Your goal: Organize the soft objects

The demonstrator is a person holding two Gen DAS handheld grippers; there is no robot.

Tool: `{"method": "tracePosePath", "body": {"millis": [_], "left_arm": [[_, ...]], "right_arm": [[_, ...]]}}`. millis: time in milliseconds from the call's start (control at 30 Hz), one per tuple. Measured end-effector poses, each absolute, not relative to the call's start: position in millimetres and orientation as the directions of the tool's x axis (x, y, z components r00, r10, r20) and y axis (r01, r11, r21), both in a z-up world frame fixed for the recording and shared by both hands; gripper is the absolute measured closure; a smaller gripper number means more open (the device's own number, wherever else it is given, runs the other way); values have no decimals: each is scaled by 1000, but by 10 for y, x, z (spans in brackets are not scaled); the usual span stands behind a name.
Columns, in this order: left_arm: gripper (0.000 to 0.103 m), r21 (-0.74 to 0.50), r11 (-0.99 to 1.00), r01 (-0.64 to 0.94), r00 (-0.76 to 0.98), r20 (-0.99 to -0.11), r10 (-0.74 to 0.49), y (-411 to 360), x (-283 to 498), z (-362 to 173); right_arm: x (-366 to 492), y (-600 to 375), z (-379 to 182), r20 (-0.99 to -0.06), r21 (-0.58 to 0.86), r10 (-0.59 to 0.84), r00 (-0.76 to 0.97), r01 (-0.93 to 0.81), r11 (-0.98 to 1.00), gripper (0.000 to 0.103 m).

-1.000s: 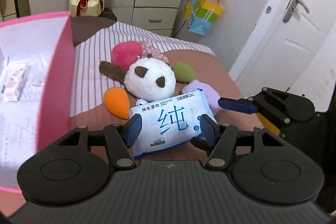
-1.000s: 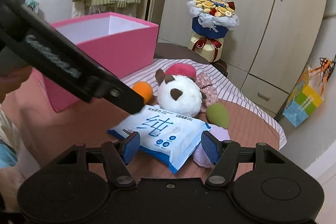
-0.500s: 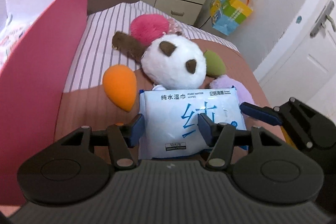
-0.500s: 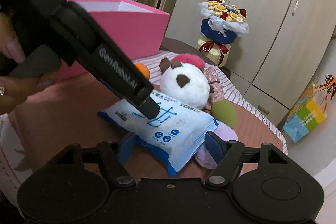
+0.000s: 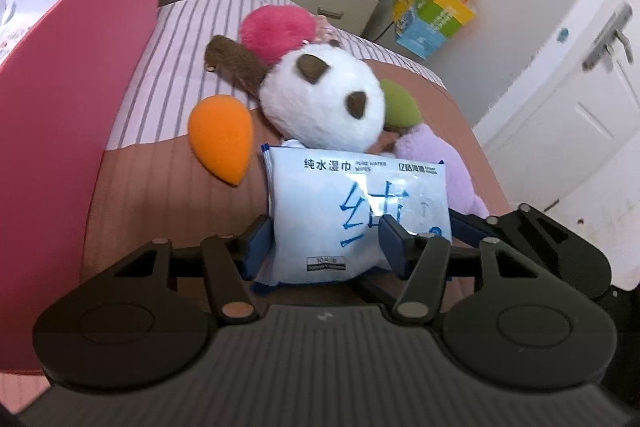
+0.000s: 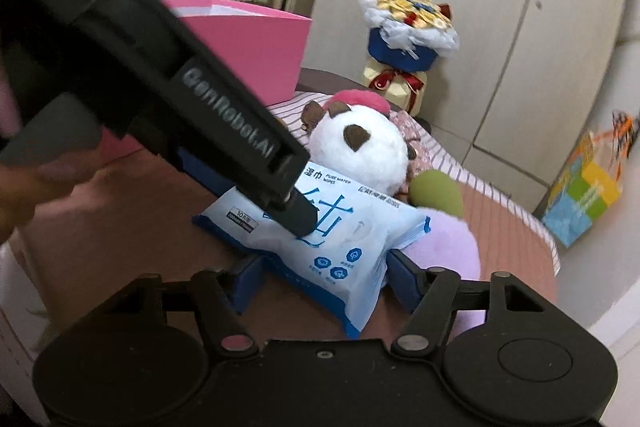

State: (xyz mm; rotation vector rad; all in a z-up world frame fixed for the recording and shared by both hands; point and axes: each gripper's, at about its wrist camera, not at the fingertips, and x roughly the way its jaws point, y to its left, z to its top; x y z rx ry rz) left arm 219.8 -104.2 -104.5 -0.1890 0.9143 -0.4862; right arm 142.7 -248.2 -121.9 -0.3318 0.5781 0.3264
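Glossy wipes pack point(image 5: 352, 215) pinched by left tool point(image 5: 326, 241); right tool point(image 6: 320, 281) closing around its crinkled end.

a white and blue wet-wipes pack point(image 5: 356, 215) is lying flat on the brown bed cover, nearest the cameras. behind it a white round plush point(image 5: 320, 103) with brown patches is resting against a pink pompom point(image 5: 276, 31). an orange sponge point(image 5: 222, 143) is sitting left of the pack, a green sponge point(image 5: 398, 105) and a lilac plush point(image 5: 452, 167) right. a pink box point(image 5: 72, 67) is standing open at far left.

Blue-and-white wipes pack point(image 5: 356, 211), perhaps glossy.
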Motion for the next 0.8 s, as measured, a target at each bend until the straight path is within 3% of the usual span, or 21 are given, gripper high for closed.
{"method": "tracePosePath", "body": {"millis": [233,800], "left_arm": [[47,-296,867,400,527,-700,-482,-1081,2030,-994],[47,-245,859,449,450,-768,-454,-879,1558,-764]], "right_arm": [[1307,-2448,-1252,-560,-181,185,807,-337,924,42],[1021,-2275,-1035,-641,-75,234,731,-364,928,42]]}}
